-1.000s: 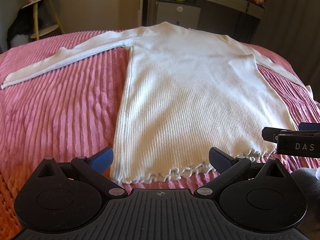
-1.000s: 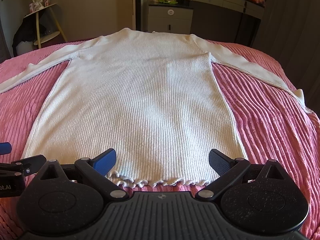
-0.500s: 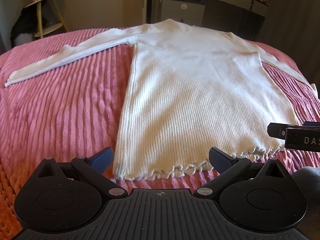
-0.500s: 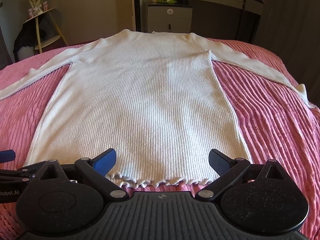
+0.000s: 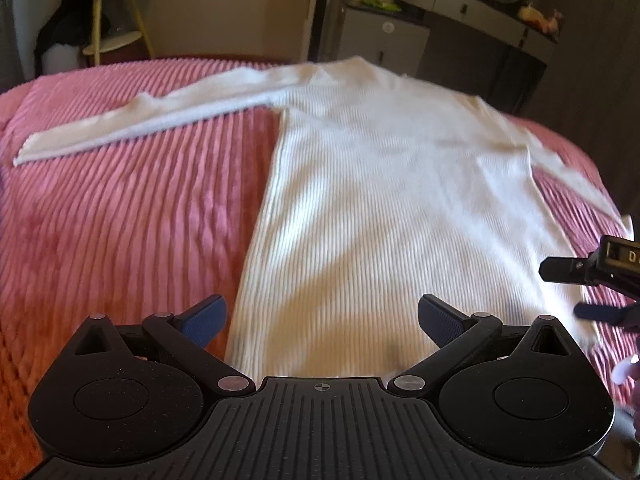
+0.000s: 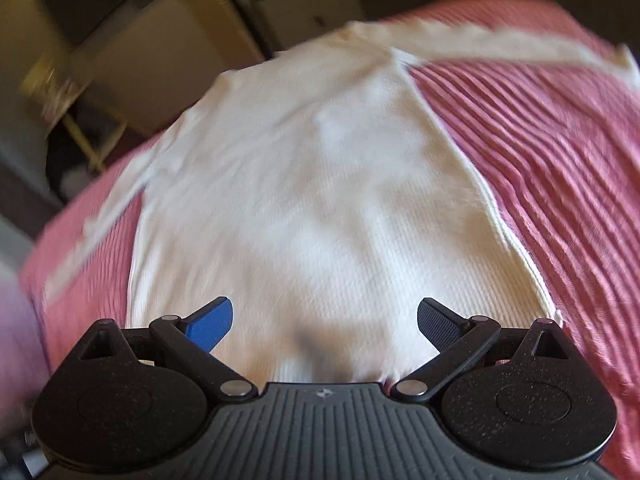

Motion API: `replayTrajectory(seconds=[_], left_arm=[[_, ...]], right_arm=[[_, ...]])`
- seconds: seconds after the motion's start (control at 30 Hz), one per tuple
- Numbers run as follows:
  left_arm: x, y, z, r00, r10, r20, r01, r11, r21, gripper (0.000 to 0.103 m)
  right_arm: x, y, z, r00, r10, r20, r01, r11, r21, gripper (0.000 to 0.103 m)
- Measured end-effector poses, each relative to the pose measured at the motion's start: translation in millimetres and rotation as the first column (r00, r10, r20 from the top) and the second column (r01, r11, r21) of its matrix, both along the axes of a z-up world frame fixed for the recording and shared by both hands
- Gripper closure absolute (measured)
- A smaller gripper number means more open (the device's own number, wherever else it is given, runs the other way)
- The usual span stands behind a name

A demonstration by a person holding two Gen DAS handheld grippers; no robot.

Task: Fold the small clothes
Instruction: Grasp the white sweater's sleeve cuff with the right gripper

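Note:
A white ribbed long-sleeved sweater (image 5: 392, 208) lies flat on a pink ribbed bedspread (image 5: 120, 232), sleeves spread out to both sides. My left gripper (image 5: 320, 316) is open over the sweater's lower left part, its hem hidden under the gripper body. My right gripper (image 6: 324, 320) is open over the lower right part of the sweater (image 6: 312, 208) and tilted. The right gripper also shows at the right edge of the left wrist view (image 5: 592, 288). Both grippers are empty. The right wrist view is blurred.
Past the bed's far edge stand a white cabinet (image 5: 384, 36), a dark dresser (image 5: 488, 52) with small items on top, and a wooden shelf stand (image 5: 116, 20) at the left. The pink bedspread (image 6: 560, 168) stretches to both sides of the sweater.
Both grippers have moved forward over the sweater, so the frilled hem has passed under them. The right gripper has tilted and its view has become blurred. Both stay open.

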State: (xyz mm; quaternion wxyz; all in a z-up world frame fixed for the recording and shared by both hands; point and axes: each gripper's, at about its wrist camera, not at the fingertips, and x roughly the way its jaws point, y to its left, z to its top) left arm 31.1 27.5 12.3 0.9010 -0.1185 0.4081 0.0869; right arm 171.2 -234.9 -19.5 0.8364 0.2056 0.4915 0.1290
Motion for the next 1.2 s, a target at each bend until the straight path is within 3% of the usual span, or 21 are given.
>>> replayTrajectory(seconds=[0.17,0.3,0.43,0.53,0.57,0.6,0.67,0.77,0.8,0.83,0.9,0.97,1.03,1.17,1.2], left_arm=[[34,5,-9,1.000,0.008,0.010,-0.009,0.995,0.104,0.000],[59,15,-22,0.999,0.030,0.028,-0.033,0.991,0.127,0.000],[75,27,-39,0.991,0.105,0.082,-0.114,0.986,0.118,0.000],[86,35,-56,0.990,0.129,0.057,-0.136,0.983,0.125,0.000],[87,37,-61,0.992,0.119,0.047,-0.124,0.983,0.134,0.000],[85,38,-65,0.994,0.100,0.055,-0.107,0.984,0.146,0.000],[79,36,-68,0.993,0.066,0.097,-0.083,0.981,0.173,0.000],[81,33,-73,0.993,0.059,0.107,-0.078,0.978,0.192,0.000],[81,31,-74,0.992,0.056,0.111,-0.078,0.976,0.202,0.000],[81,30,-75,0.992,0.051,0.118,-0.075,0.974,0.213,0.000],[79,29,-77,0.990,0.045,0.131,-0.073,0.974,0.216,0.000],[79,33,-77,0.990,0.050,0.132,-0.075,0.978,0.192,0.000],[79,35,-77,0.990,0.056,0.130,-0.078,0.982,0.173,0.000],[79,36,-78,0.988,0.070,0.137,-0.092,0.982,0.162,0.000],[80,36,-78,0.988,0.073,0.139,-0.095,0.982,0.161,0.000]], right_arm=[[38,-34,-52,0.984,-0.097,-0.149,0.124,0.975,0.183,0.004],[32,-43,-69,0.985,-0.120,-0.124,0.151,0.949,0.278,0.004],[26,-43,-73,0.985,-0.149,-0.093,0.171,0.935,0.311,0.004],[35,-56,-64,0.983,-0.120,-0.140,0.162,0.924,0.346,0.004],[36,-69,-55,0.981,-0.146,-0.129,0.184,0.907,0.378,0.004],[36,-85,-43,0.978,-0.200,-0.065,0.209,0.890,0.404,0.005],[41,-121,-17,0.939,-0.335,0.078,0.282,0.879,0.385,0.005],[61,-183,0,0.832,-0.507,0.224,0.438,0.849,0.294,0.006],[71,-204,-2,0.799,-0.560,0.218,0.504,0.822,0.266,0.015],[81,-224,-8,0.767,-0.615,0.183,0.566,0.783,0.256,0.030],[100,-262,-27,0.711,-0.698,0.087,0.646,0.697,0.311,0.051],[111,-287,-42,0.640,-0.768,0.015,0.721,0.607,0.334,0.057],[121,-303,-52,0.583,-0.812,-0.013,0.770,0.547,0.328,0.057],[141,-313,-66,0.536,-0.843,-0.043,0.806,0.496,0.324,0.064],[144,-314,-70,0.524,-0.851,-0.044,0.811,0.482,0.331,0.075]])
